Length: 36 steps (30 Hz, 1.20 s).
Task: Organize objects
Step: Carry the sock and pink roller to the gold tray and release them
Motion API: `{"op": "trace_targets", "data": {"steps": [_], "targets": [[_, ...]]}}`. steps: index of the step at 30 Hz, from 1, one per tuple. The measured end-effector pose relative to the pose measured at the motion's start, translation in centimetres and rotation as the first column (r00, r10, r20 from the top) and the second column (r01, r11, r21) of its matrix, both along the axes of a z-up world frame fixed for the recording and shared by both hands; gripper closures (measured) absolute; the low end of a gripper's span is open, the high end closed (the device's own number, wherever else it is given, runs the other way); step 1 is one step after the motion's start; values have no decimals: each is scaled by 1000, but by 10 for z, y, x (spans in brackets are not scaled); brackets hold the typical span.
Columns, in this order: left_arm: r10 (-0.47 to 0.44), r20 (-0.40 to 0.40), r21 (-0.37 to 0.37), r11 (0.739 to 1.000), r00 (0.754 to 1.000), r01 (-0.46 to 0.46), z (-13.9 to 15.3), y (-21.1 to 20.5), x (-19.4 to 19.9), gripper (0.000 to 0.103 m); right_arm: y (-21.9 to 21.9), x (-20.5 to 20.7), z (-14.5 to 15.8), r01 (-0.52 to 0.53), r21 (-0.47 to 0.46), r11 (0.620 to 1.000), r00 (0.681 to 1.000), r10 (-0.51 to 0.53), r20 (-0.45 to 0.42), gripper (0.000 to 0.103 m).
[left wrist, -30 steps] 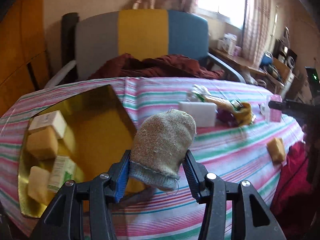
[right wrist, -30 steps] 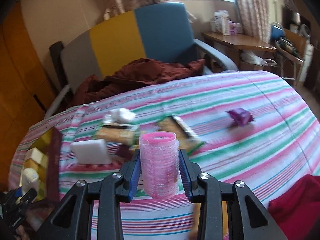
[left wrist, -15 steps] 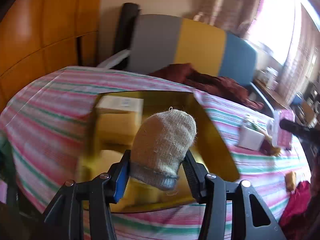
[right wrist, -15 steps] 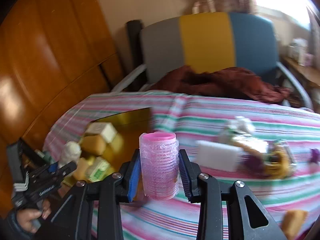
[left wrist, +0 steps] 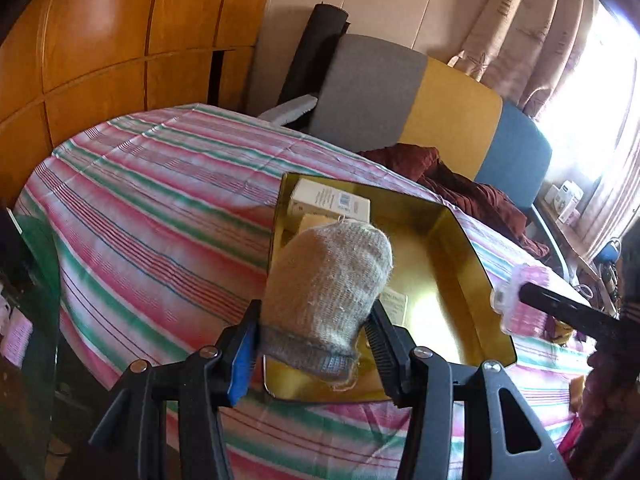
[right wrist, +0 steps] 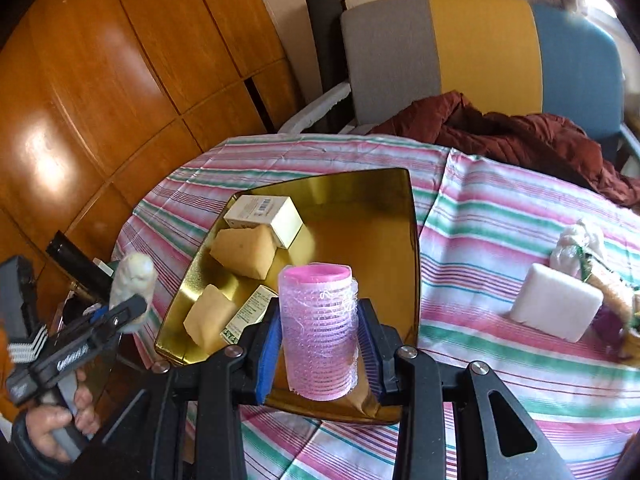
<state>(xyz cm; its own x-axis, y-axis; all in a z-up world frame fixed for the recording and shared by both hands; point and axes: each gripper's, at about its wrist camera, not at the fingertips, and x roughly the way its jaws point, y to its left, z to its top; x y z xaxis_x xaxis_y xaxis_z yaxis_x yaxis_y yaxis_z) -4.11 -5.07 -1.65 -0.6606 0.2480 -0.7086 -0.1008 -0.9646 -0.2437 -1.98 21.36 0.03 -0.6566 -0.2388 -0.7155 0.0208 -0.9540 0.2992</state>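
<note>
Since a second ago I have swung both grippers leftward, and both now hang over the gold tray [right wrist: 404, 208] on the striped surface [left wrist: 152, 232] instead of the clutter. My left gripper [left wrist: 312, 336] has its fingers clamped on the grey knitted sock [left wrist: 328, 280], long axis pointing away from me, closed toe up, cuff toward me. My right gripper [right wrist: 318, 340] squeezes the pink hair roller [right wrist: 318, 328], standing upright, open end up.
</note>
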Motion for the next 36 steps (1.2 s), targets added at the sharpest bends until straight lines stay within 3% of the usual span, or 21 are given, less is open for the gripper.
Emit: {"op": "trace_targets", "data": {"steps": [9, 11, 14, 24, 31, 36], "targets": [[-77, 19, 51, 996, 997, 76, -6, 30, -3, 49, 0, -8, -22, 52, 17, 999, 997, -53, 65, 61], [-94, 34, 48, 995, 995, 93, -8, 37, -7, 48, 2, -7, -25, 64, 21, 998, 995, -66, 71, 46], [-96, 46, 71, 993, 994, 93, -10, 41, -8, 47, 4, -3, -27, 69, 18, 997, 995, -70, 71, 44], [-18, 19, -33, 999, 1000, 19, -10, 31, 6, 47, -4, 5, -28, 57, 34, 998, 996, -59, 66, 34], [10, -38, -85, 996, 999, -13, 5, 29, 15, 47, -24, 14, -19, 38, 85, 996, 999, -40, 24, 0], [19, -63, -100, 995, 998, -26, 13, 30, 21, 47, -37, 20, -15, 25, 143, 989, 1000, -26, 5, 0]]}}
